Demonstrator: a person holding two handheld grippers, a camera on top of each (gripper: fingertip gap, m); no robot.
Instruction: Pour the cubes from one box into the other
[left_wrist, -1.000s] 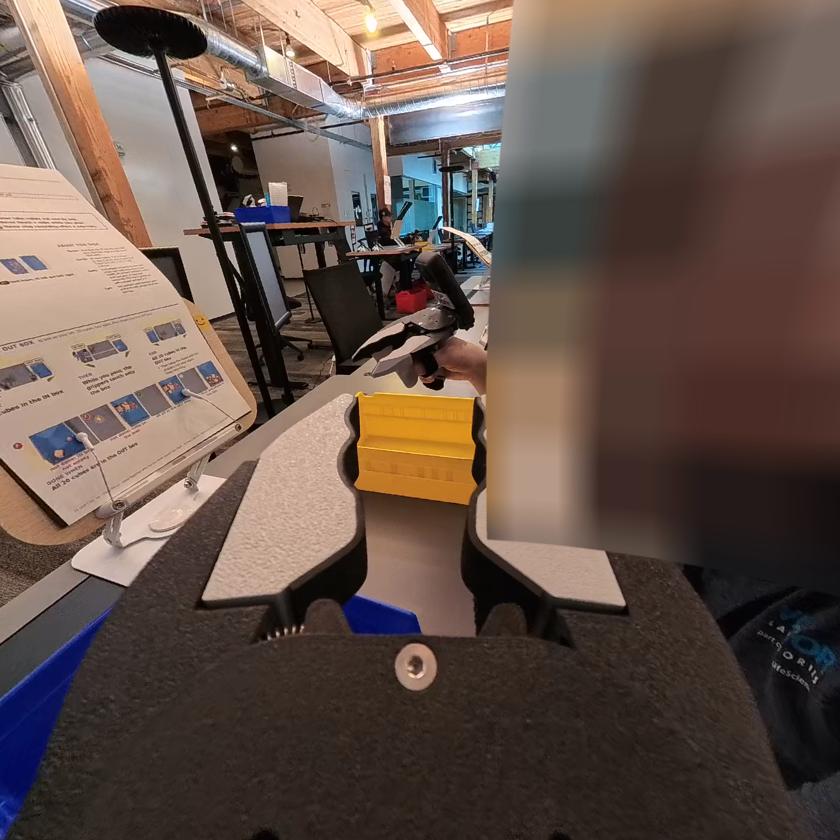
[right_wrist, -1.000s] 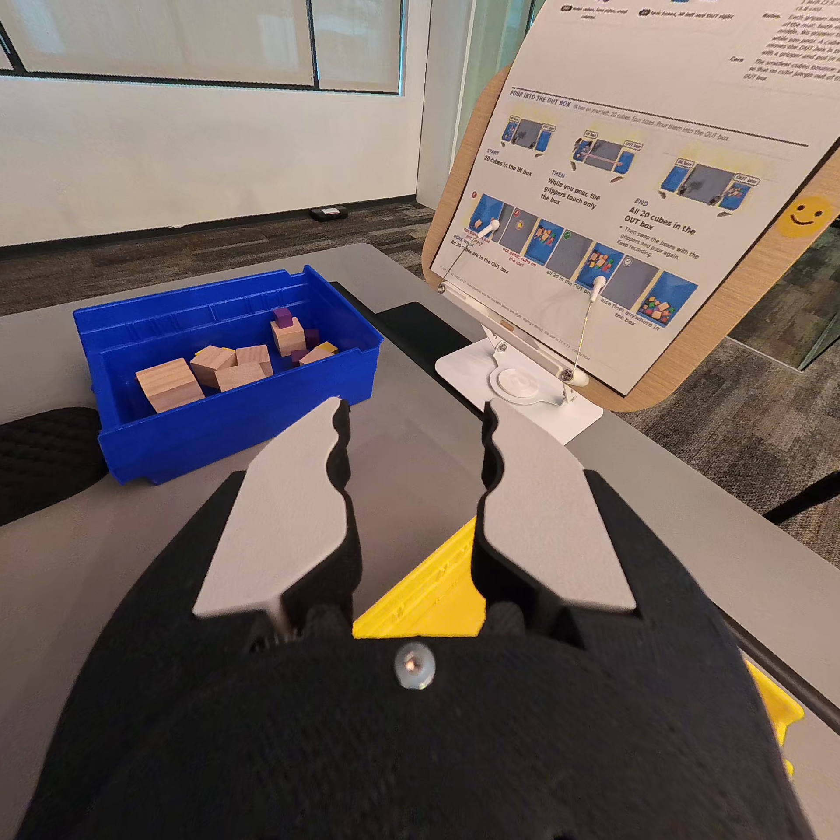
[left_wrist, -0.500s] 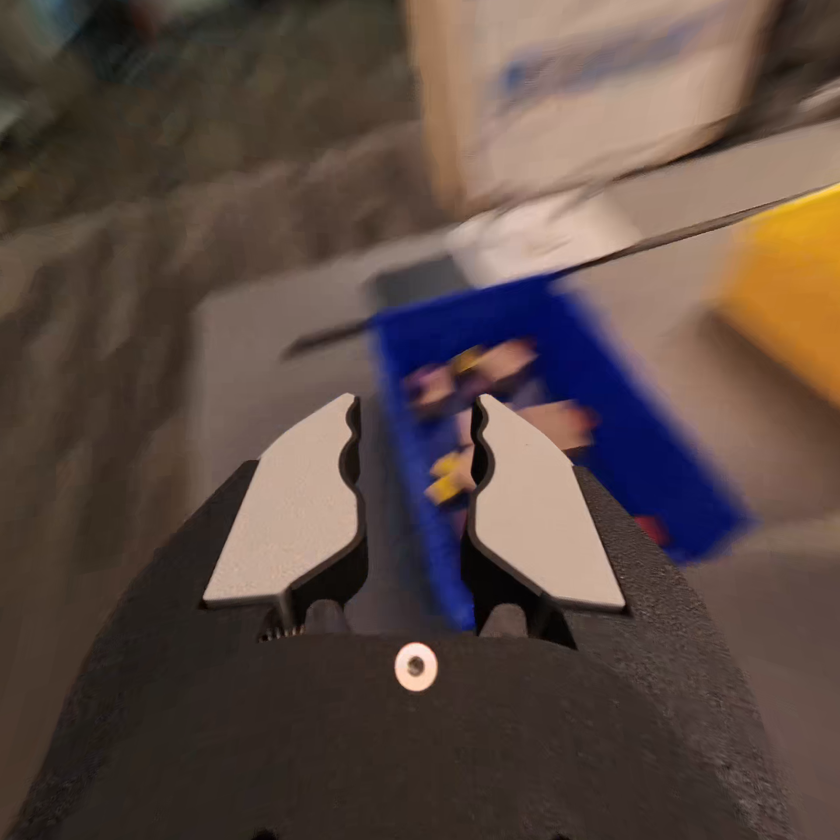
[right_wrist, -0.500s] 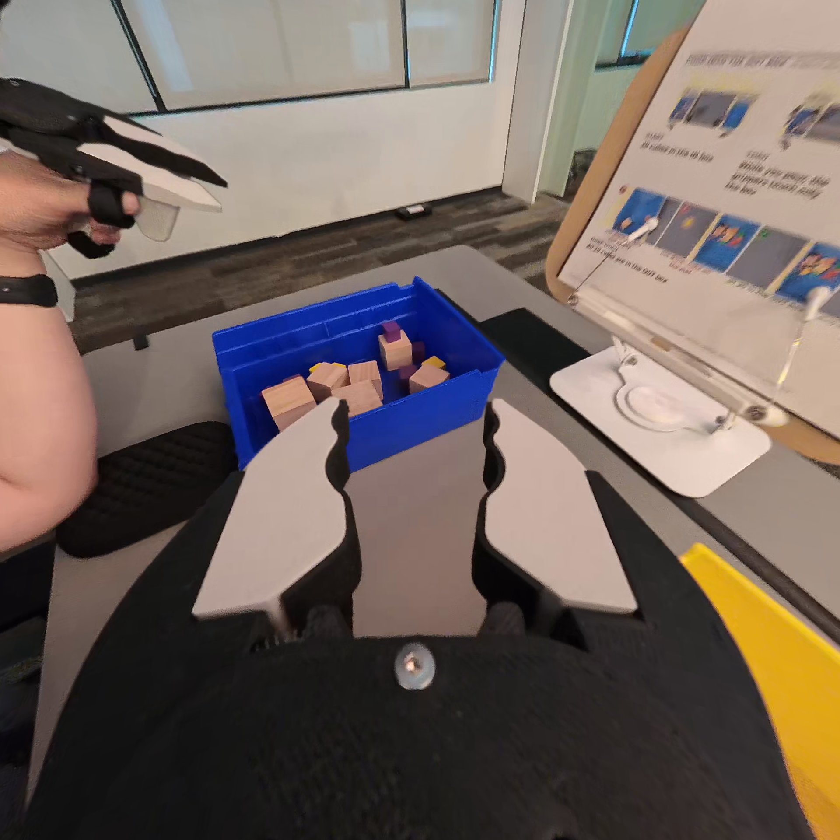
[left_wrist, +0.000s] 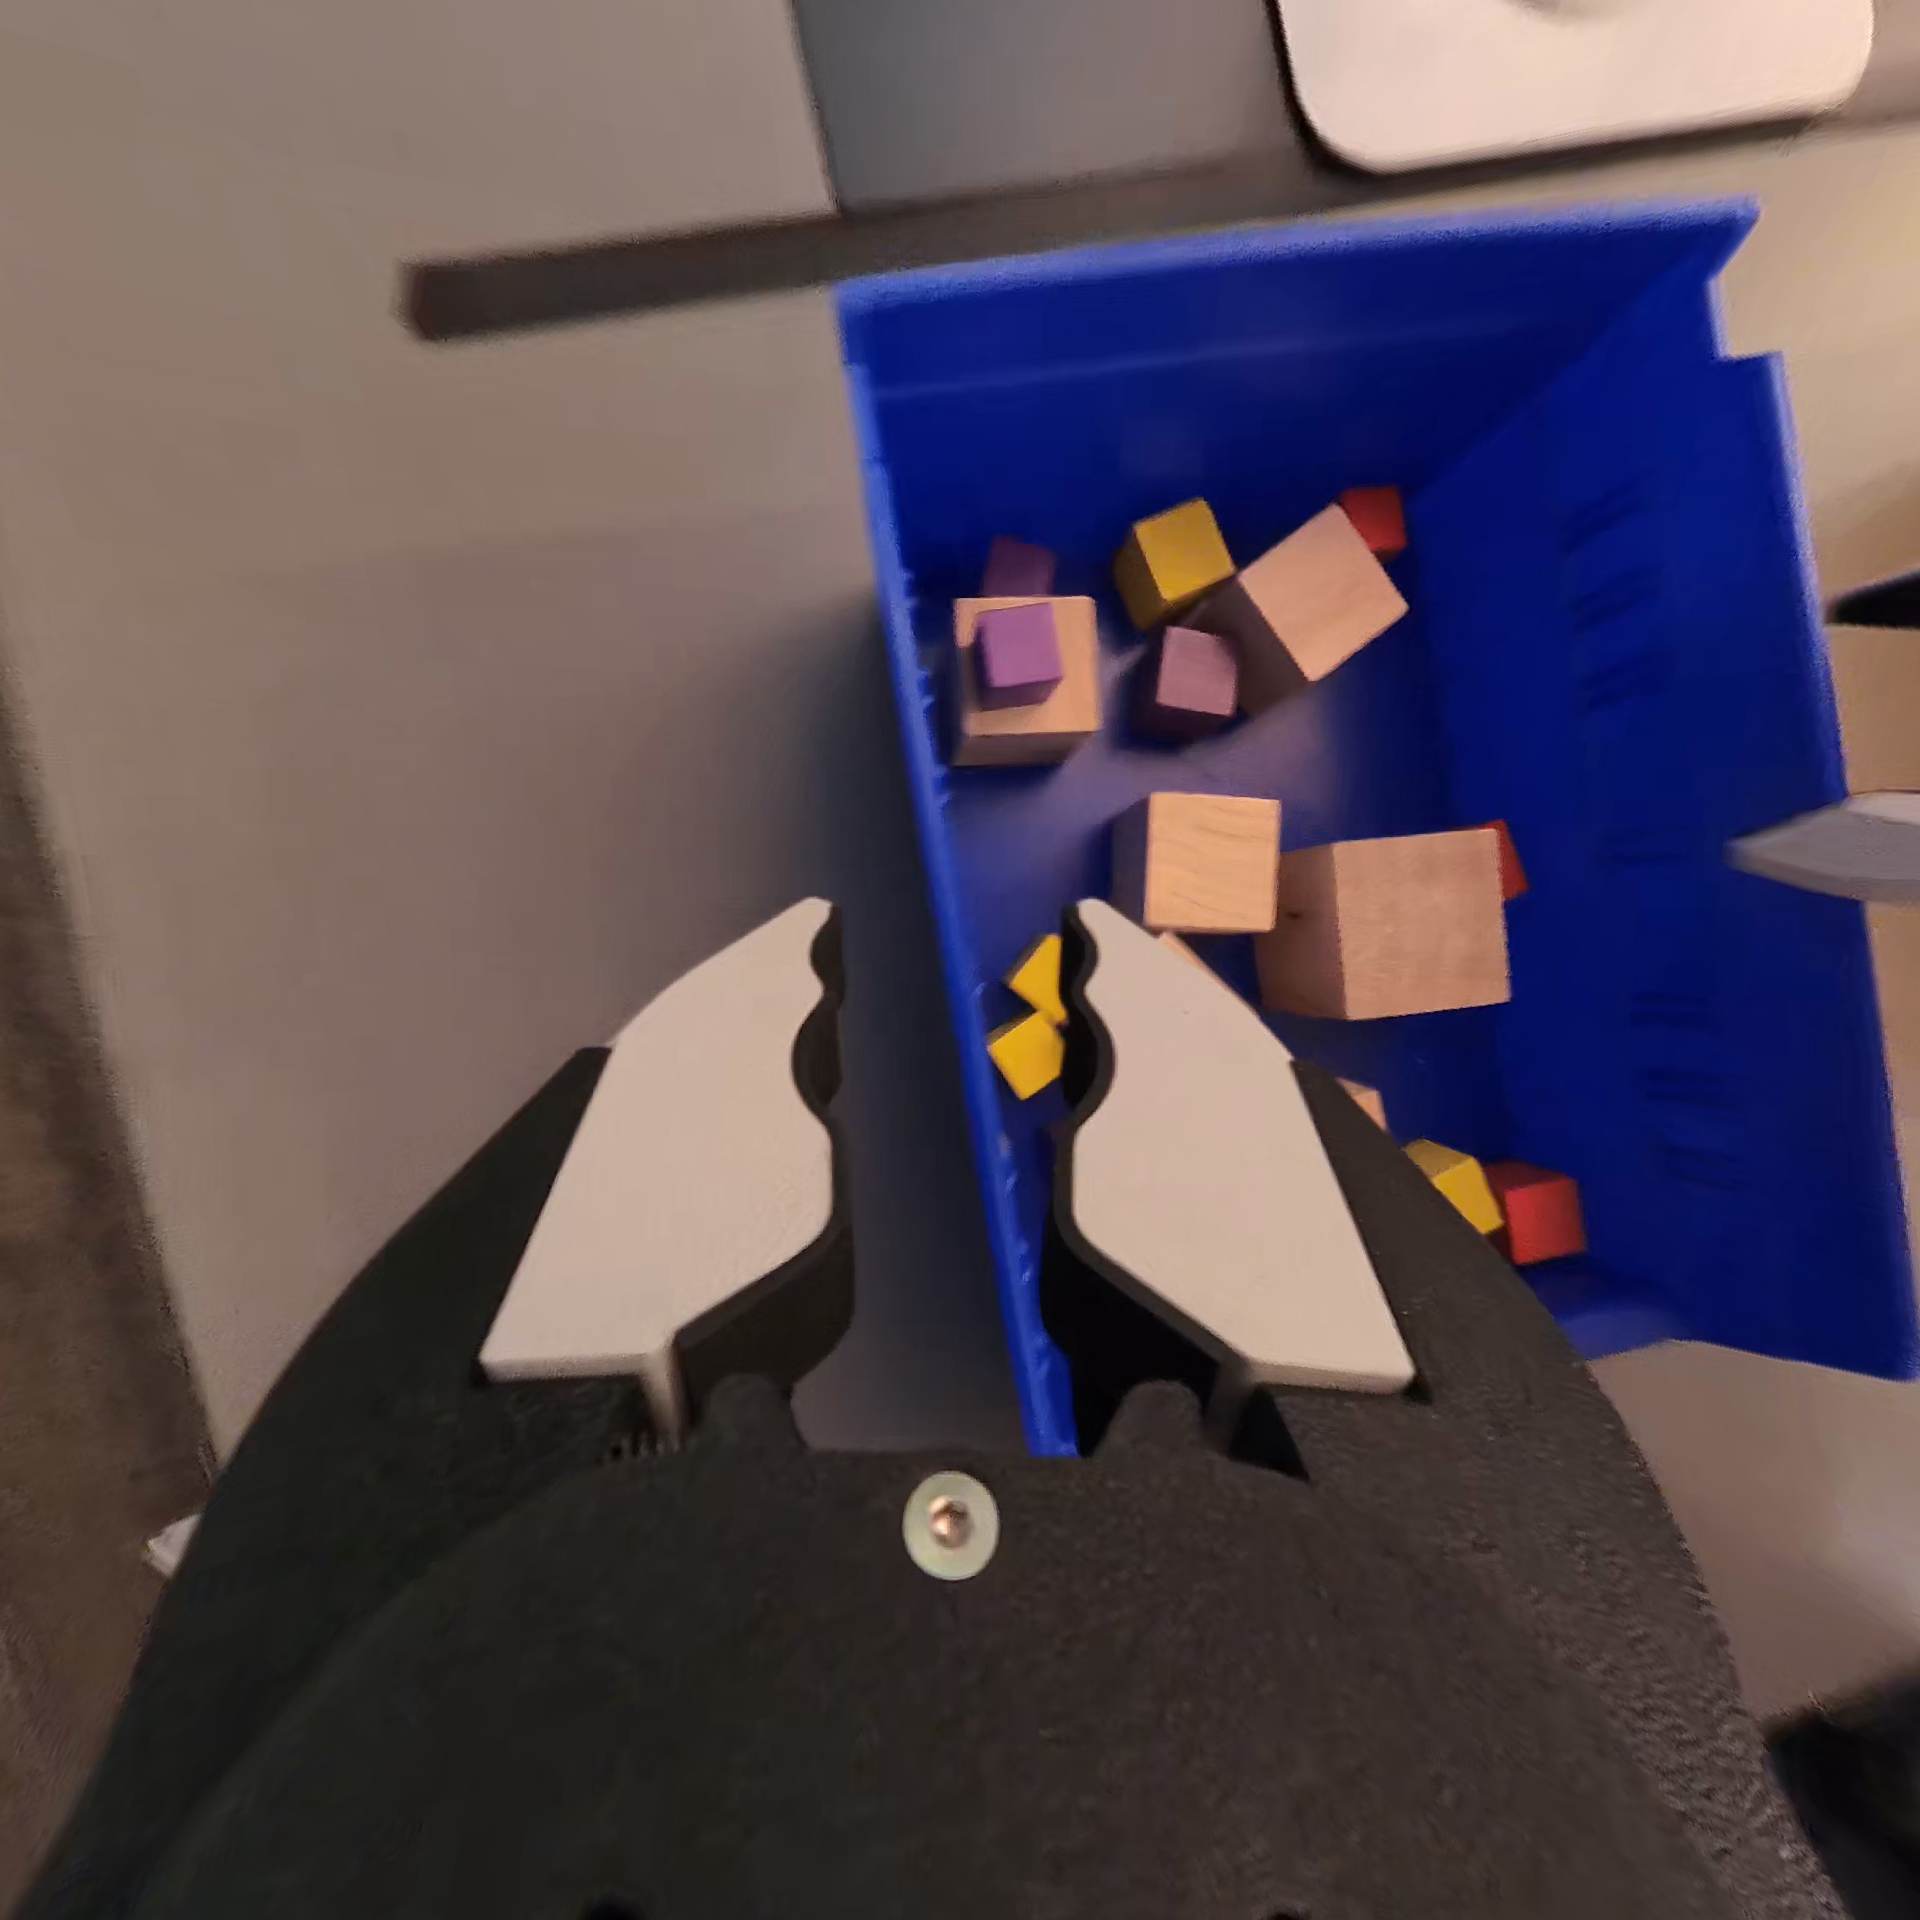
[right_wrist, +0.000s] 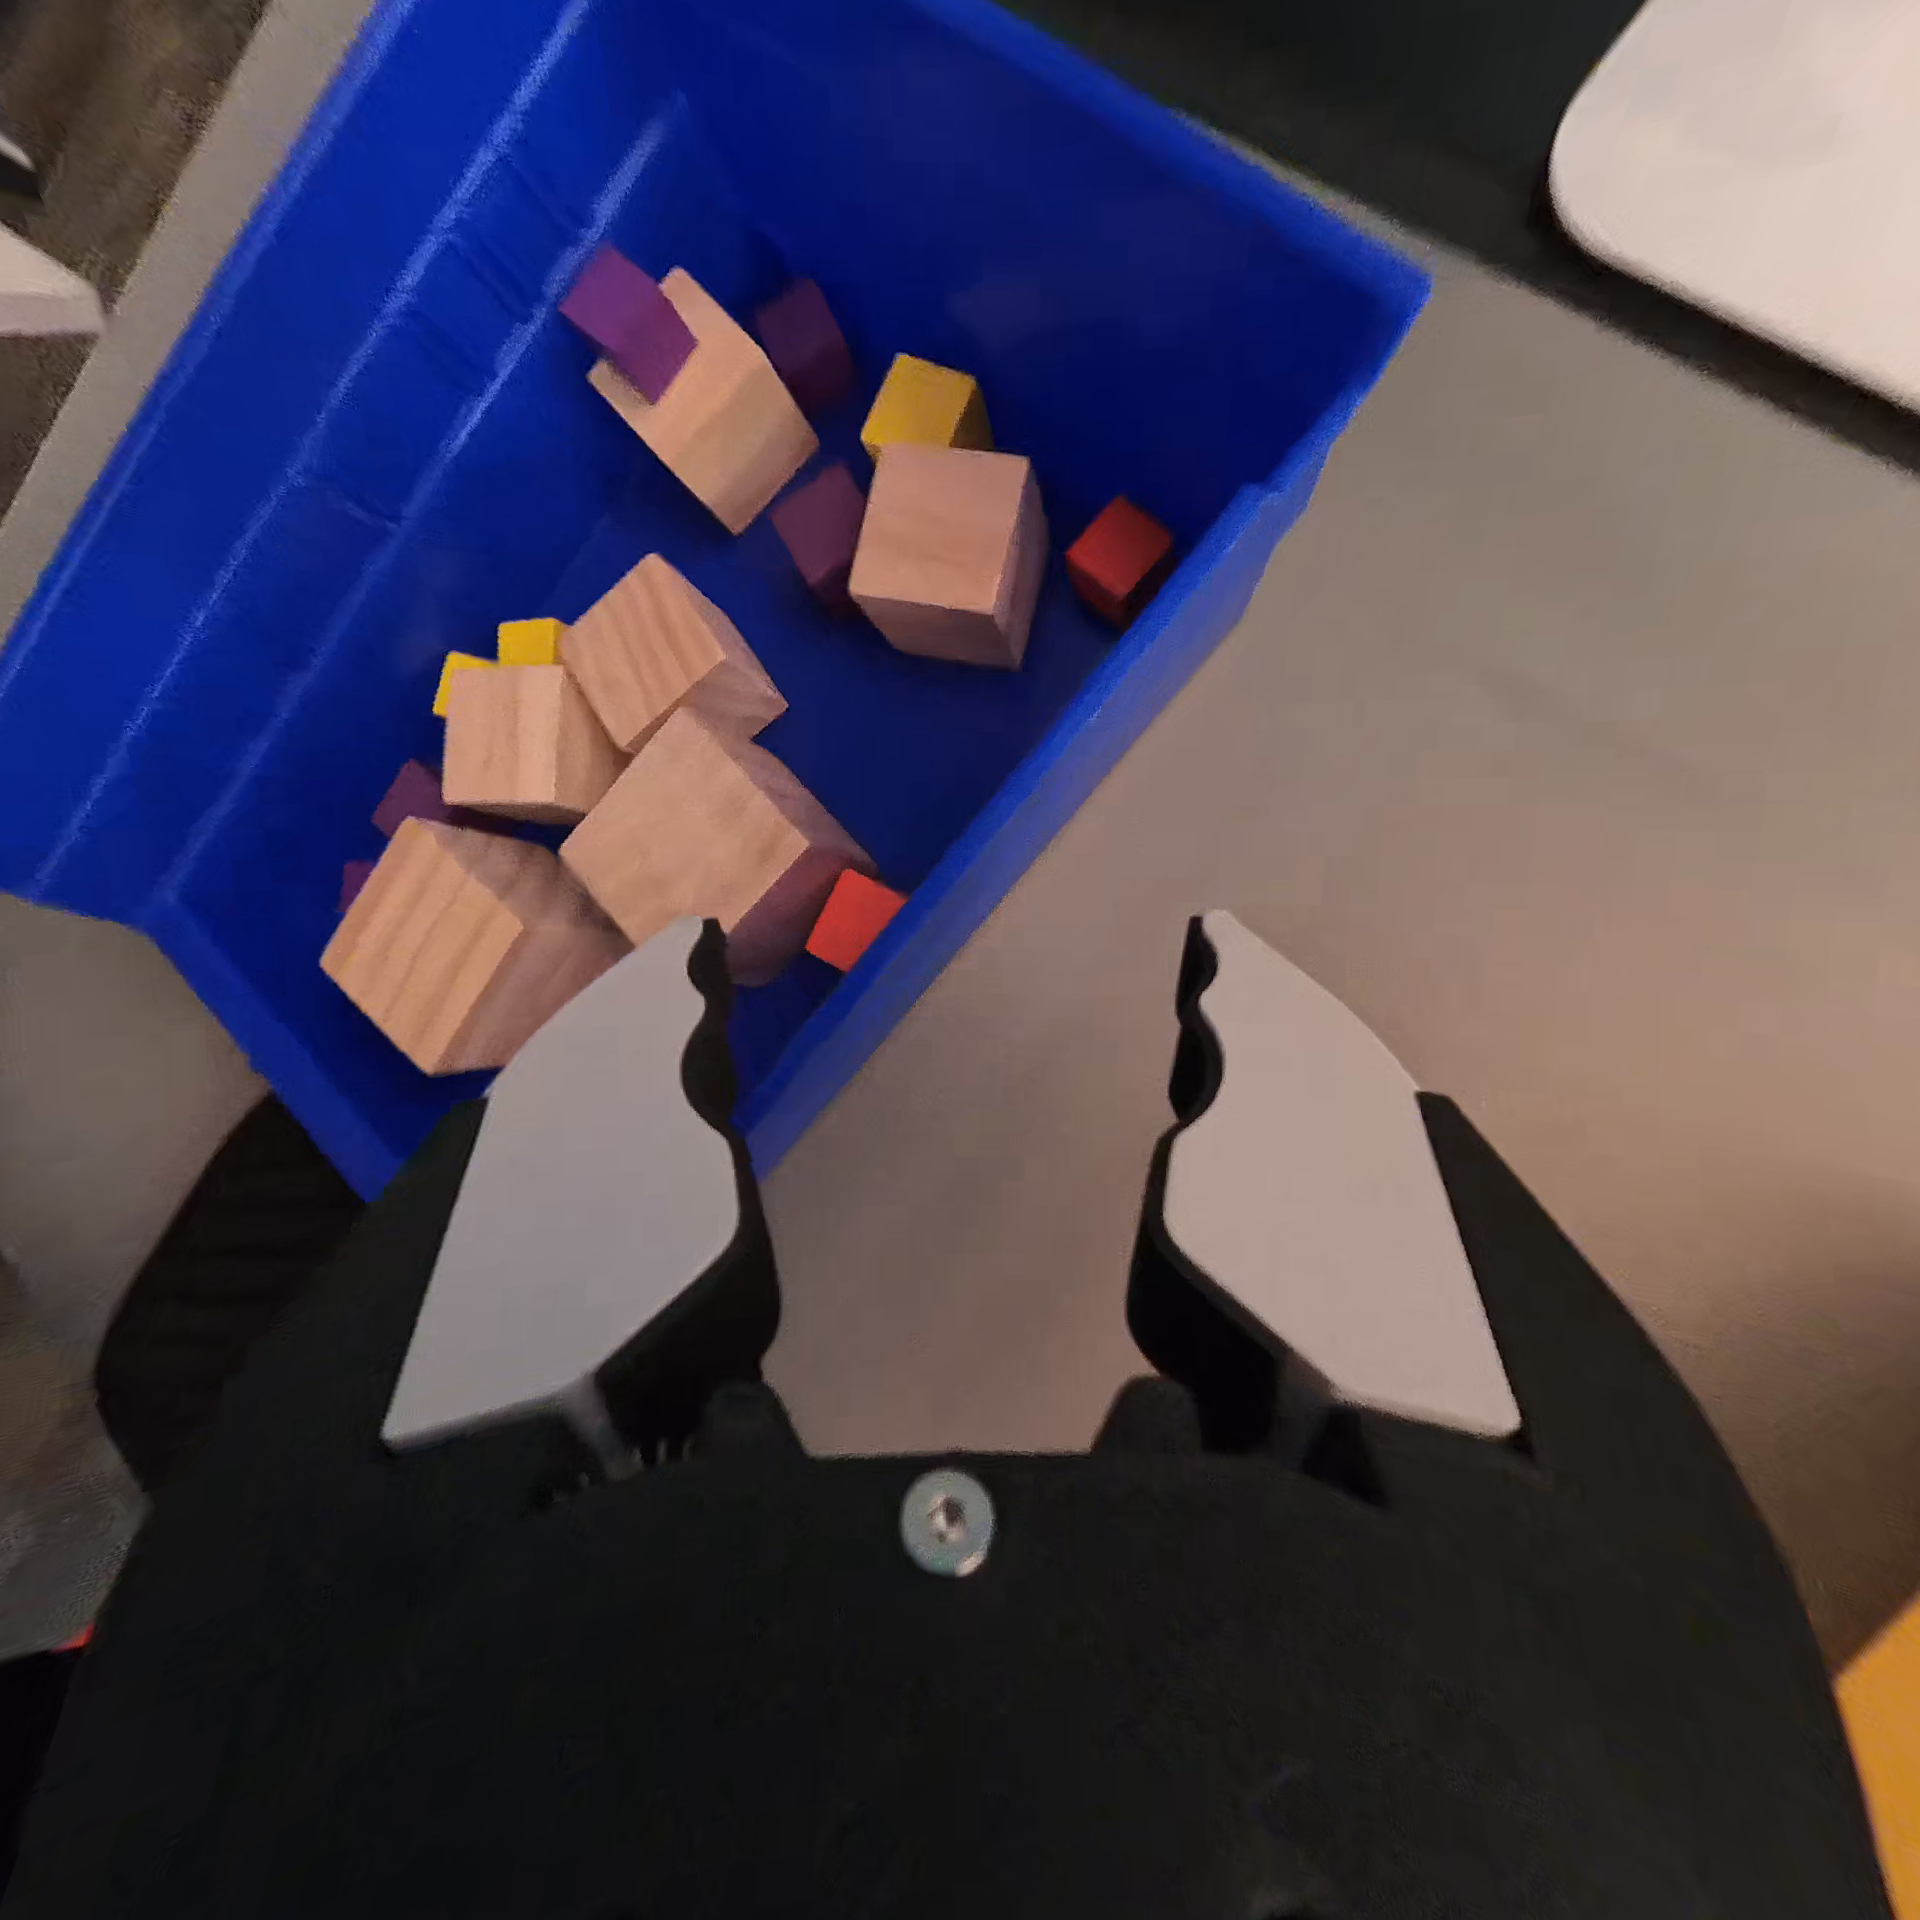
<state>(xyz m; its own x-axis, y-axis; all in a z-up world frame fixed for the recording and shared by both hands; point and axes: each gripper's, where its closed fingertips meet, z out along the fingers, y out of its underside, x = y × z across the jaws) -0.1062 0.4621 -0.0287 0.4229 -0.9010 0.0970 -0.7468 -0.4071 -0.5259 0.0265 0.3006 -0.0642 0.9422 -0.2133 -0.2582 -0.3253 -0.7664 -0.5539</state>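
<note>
The blue box (left_wrist: 1621, 644) stands on the grey table and holds several wooden, purple, yellow and red cubes (left_wrist: 1382, 925). My left gripper (left_wrist: 951, 920) is open and points down at it. Its fingers straddle the box's left wall, which runs close to the right finger without being clamped. My right gripper (right_wrist: 951, 930) is wide open at the box's (right_wrist: 935, 156) other long wall. Its left finger is over the cubes (right_wrist: 707, 821) and its right finger over bare table. One of its fingertips (left_wrist: 1829, 868) shows in the left wrist view. A corner of the yellow box (right_wrist: 1886, 1766) shows at the lower right.
The white base of the instruction stand (right_wrist: 1766, 187) lies beyond the blue box and also shows in the left wrist view (left_wrist: 1558, 73). A dark strip (left_wrist: 623, 281) crosses the table behind the box. A black textured pad (right_wrist: 208, 1247) lies by the box's near corner.
Both grippers have swung down over the blue box. The left one turned from the yellow box and now straddles the blue box's wall. The right one has opened wider.
</note>
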